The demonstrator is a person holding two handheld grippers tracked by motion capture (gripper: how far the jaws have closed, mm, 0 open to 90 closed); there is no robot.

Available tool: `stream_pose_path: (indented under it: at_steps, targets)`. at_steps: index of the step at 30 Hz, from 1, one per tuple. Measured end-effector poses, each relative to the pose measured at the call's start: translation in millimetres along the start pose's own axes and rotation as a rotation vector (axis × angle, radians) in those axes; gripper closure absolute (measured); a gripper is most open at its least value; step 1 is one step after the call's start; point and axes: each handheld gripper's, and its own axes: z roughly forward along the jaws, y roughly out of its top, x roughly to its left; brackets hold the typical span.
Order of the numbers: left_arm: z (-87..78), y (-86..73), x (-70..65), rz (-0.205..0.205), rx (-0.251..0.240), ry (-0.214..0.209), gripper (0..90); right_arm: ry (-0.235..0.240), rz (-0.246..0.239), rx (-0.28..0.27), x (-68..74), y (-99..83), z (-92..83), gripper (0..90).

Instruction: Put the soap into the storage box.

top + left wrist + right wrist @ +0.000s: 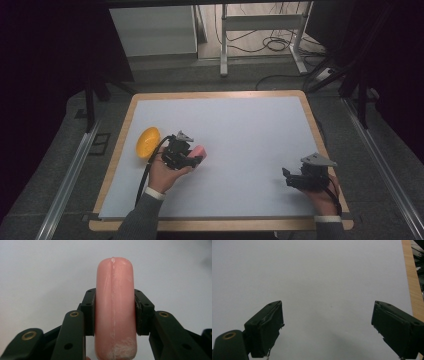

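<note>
Pink sausage clamped in left gripper, pads pressing both long sides around mid-length, rounded end sticking out past the tips. Side grip on the middle probably keeps it balanced and stops it swinging while carried. In the high view the sausage pokes out to the right of the gripper, at the left part of the counter; whether it is lifted clear of the surface or touching, cannot tell. Whitish scuffs on its skin near the lower end.

Yellow bowl sits just beside the left hand, on the counter's left edge, tilted or seen at an angle, looks empty inside. Likely the place the sausage goes; gripper points away from it now, so a turn back left seems needed.

Right gripper rests near the counter's right front, jaws wide apart, nothing between them, white surface ahead. Seems parked, out of the way.
</note>
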Motion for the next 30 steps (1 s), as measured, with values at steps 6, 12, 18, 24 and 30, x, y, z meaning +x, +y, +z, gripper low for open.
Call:
stream_pose_path:
  at_steps: [6, 12, 18, 24, 30]
  targets:
    - [-7.0, 0.3, 6.8, -0.011, -0.011, 0.017, 60.1, 0.001, -0.002, 0.003, 0.5, 0.1, 0.2, 10.2]
    - [-11.5, -0.6, 11.9, -0.023, -0.017, 0.032, 60.2, -0.001, -0.002, 0.006, 0.9, -0.2, 0.8, 10.2]
    - [-13.3, -1.4, 17.9, -0.035, -0.017, 0.039, 60.1, 0.002, -0.006, 0.01, 1.2, -0.7, 2.2, 10.2]
    - [-16.6, -2.2, 22.7, -0.044, -0.02, 0.048, 60.1, 0.0, -0.005, 0.012, 0.7, -1.0, 2.2, 10.2]
    - [-20.1, -2.0, 28.2, -0.048, -0.022, 0.06, 60.2, 0.0, -0.007, 0.012, 1.3, -1.1, 2.5, 10.2]
